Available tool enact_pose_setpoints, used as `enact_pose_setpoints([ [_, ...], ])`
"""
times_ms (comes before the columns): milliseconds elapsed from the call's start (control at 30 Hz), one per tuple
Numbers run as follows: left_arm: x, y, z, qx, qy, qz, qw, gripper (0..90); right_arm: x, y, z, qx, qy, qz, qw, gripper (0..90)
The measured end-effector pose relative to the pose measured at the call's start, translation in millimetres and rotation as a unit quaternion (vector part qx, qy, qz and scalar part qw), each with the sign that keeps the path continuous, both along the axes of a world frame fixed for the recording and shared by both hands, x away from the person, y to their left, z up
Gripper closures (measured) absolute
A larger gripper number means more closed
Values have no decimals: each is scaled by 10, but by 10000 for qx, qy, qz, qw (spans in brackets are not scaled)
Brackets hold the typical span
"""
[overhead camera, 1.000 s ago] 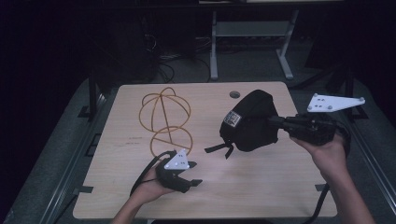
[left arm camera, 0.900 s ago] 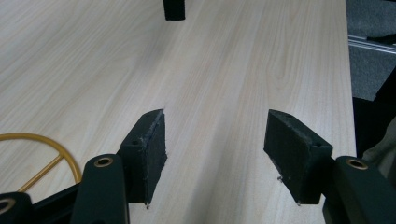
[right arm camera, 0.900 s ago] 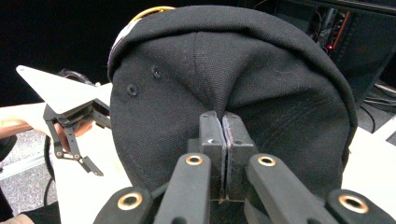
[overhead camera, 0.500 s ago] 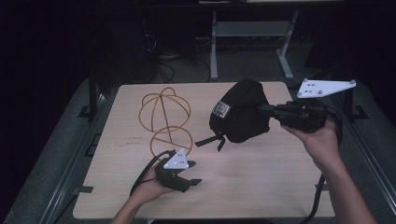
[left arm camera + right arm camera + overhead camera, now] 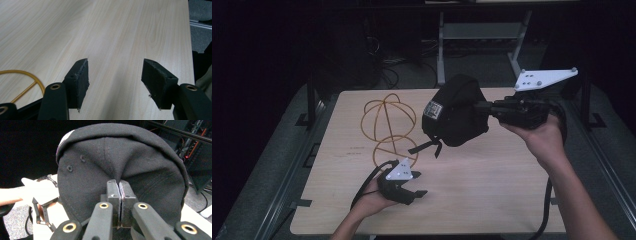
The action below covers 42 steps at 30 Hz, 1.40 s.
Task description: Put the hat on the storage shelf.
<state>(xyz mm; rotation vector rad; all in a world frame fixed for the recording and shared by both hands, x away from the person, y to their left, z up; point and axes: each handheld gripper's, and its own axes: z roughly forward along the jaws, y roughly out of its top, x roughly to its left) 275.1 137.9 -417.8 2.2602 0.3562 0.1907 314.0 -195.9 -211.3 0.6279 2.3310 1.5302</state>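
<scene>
Lifted higher above the wire frame (image 5: 388,129), your right tongs (image 5: 119,185) pinch the cap (image 5: 458,111); steady it toward your gaping, empty left tongs (image 5: 411,185).

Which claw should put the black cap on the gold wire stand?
Right. The right claw is already shut on the black cap, holding it above the table near the gold wire stand. The left claw is open and empty, low over the table.
</scene>
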Motion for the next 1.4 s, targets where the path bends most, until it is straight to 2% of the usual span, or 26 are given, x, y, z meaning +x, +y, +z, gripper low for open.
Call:
enact_pose_setpoints([
  [233,-9,-11,-11,84,-37,-22,10000,381,75,179,94,-30,-47,198,9998,888],
  [367,-20,-15,-11,51,-7,8,10000,381,128,293,133,-44,-39,285,9996,888],
  [733,-17,-29,-13,178,-162,-145,9996,381,247,592,257,-84,-88,516,9986,887],
  [1167,-22,-28,-16,69,-138,-94,9998,381,394,971,383,-130,-56,765,9970,887],
  [1267,-28,-29,-16,43,-118,-93,9999,381,463,1088,386,-181,-18,797,9967,888],
  [1400,-23,-30,-17,42,-197,-130,9997,381,573,1246,372,-285,35,806,9963,887],
])
